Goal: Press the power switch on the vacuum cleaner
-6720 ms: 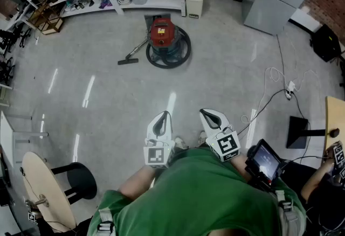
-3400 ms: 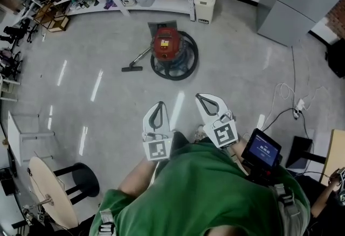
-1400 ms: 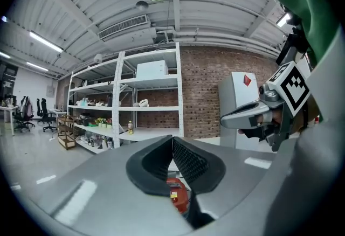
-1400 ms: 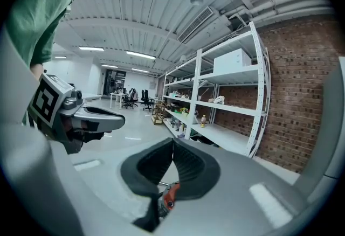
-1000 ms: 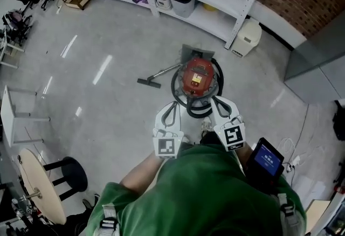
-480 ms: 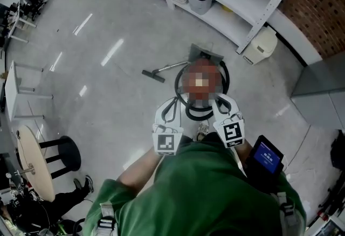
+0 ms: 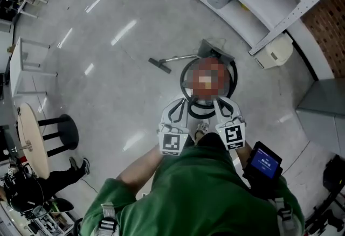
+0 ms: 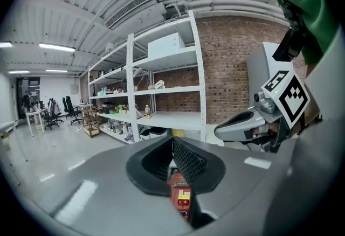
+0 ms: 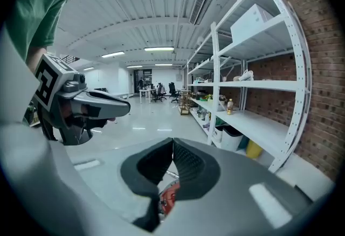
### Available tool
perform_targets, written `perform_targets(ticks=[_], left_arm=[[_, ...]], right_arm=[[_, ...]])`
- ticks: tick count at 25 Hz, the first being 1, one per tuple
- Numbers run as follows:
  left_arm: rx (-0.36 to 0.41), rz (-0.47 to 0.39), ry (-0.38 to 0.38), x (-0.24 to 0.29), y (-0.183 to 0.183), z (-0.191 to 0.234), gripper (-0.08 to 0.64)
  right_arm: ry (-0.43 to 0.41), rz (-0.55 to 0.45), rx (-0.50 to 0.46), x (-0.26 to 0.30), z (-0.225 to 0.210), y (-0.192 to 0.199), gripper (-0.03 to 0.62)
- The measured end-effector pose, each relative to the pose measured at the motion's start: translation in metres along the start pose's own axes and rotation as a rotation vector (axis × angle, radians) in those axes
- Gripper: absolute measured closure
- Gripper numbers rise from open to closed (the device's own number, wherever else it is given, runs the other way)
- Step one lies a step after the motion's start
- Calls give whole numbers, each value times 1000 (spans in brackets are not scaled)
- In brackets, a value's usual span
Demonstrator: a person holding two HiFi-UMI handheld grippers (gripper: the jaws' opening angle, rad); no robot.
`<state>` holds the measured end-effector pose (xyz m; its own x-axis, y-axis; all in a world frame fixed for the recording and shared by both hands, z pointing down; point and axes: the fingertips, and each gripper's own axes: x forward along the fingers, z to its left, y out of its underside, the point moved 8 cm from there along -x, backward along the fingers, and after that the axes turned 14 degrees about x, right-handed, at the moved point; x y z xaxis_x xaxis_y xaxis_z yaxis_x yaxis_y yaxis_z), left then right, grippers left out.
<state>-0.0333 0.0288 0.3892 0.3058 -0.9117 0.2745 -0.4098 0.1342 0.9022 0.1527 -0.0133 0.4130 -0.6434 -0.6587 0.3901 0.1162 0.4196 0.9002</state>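
Distance has closed: the round red canister vacuum cleaner (image 7: 208, 80), ringed by its black hose (image 7: 183, 78) and well off across the pale grey floor (image 7: 108, 68) seconds ago, now sits just beyond the tips of both claws. The left gripper (image 7: 181, 105) and right gripper (image 7: 223, 105) each have their jaws pressed together, holding nothing. The approach looks nearly done. I cannot pick out the power switch for certain, so reaching down and pressing remains.
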Motion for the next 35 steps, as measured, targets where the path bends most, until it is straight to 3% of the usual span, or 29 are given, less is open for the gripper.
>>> perform_targets(ticks=[6, 22, 35], left_arm=[[-34, 60, -4, 8, 16, 1, 552], [-39, 171, 234, 89, 83, 20, 552], [-52, 280, 295, 123, 181, 4, 552]], right_arm=[[-35, 77, 15, 23, -3, 19, 589], [49, 239, 118, 96, -28, 60, 589], [45, 337, 93, 149, -44, 141, 589]])
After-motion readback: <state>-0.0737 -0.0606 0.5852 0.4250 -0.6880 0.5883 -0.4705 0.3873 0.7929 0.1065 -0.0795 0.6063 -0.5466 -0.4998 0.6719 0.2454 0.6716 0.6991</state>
